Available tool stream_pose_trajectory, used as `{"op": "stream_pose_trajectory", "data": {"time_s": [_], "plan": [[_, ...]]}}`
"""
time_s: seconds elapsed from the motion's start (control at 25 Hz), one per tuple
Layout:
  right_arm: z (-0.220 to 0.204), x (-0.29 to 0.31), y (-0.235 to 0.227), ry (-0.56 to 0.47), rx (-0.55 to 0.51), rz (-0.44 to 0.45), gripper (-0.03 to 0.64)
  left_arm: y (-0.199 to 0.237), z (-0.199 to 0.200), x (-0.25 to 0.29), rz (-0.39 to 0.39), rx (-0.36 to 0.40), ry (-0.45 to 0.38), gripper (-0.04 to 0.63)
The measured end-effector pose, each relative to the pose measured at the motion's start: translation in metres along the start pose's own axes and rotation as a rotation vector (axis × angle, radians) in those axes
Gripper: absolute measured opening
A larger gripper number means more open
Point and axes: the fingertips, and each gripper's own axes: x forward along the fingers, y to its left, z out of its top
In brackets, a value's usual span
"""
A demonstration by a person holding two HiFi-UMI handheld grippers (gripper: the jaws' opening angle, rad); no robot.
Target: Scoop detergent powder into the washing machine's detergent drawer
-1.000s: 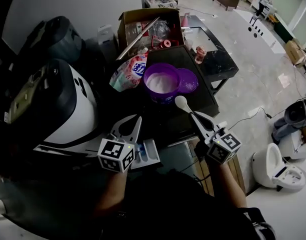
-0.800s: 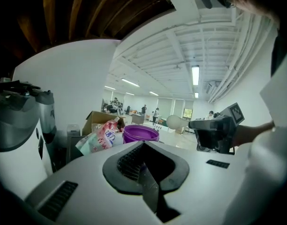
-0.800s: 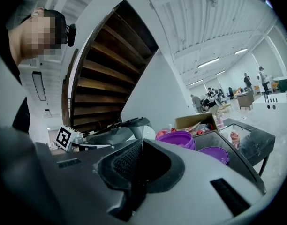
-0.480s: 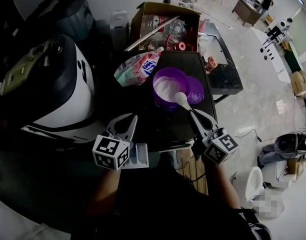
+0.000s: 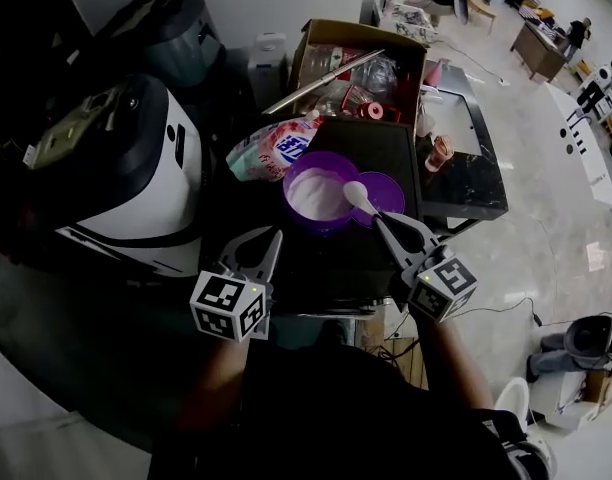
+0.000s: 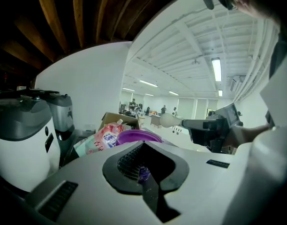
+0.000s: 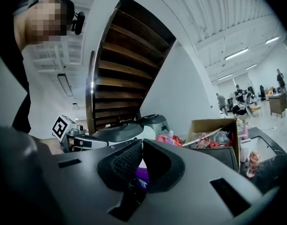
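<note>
The washing machine [image 5: 136, 183] fills the left of the frame. At lower centre-left, your left gripper [image 5: 271, 240] has its jaws pressed together on nothing. The purple tub [image 5: 322, 225] of white powder [image 5: 314, 196] sits at centre. Your right gripper [image 5: 382, 224] clamps the spoon [image 5: 356, 196] by its handle, bowl above the tub's right rim.

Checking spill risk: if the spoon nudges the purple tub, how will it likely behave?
The purple tub looks squat and wide, so it would probably slide rather than tip. It holds plenty of white powder, so it likely feels fairly heavy. Its lid lies beside it, so a hard knock could spill powder.
</note>
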Motion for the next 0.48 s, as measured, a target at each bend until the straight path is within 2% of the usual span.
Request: {"op": "stream_pose_trajectory", "data": {"time_s": [0.28,0.48], "plan": [[0.006,0.003,-0.021,0.055,-0.126,0.112,0.020,-0.009,0.009,-0.014,0.134,-0.011,-0.024,0.008],[0.024,0.016,-0.032,0.071,-0.224,0.145,0.020,-0.003,0.018,-0.024,0.173,-0.003,-0.044,0.008]]}}
